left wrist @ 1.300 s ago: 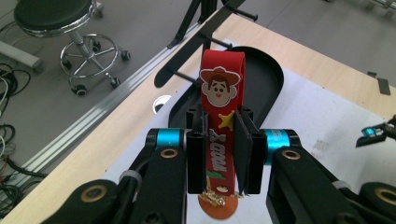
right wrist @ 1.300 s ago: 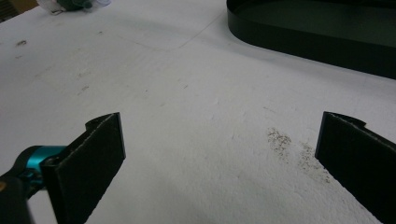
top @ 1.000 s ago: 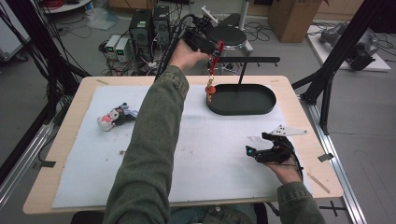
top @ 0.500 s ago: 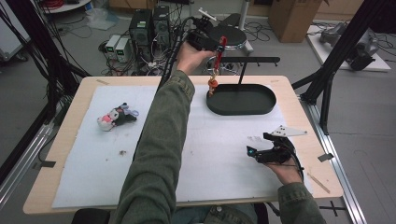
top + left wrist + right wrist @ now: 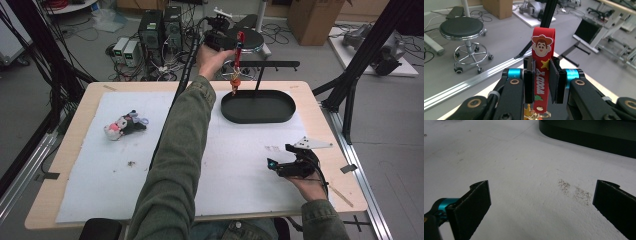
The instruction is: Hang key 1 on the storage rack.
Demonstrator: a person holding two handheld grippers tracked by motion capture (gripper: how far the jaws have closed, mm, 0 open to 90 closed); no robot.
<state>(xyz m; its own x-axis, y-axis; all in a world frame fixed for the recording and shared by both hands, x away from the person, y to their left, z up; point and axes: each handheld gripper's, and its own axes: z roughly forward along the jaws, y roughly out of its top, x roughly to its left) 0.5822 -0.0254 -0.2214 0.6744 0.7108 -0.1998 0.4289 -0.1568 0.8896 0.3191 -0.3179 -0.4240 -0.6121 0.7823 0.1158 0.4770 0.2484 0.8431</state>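
At upper centre of the high view, my left gripper point(image 5: 235, 41) clamps a red strap point(image 5: 542, 72) printed with a cartoon cowboy face, star and lettering; its gold ring, apparently, dangles above the black tray point(image 5: 260, 107). My right gripper point(image 5: 541, 205) rests with jaws apart, lower right.

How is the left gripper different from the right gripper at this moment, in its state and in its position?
The left gripper is shut on the red strap, while the right gripper is open with nothing between its jaws. The left gripper is raised near the black tray's far edge; the right gripper sits low over the white mat. Both have black jaws.
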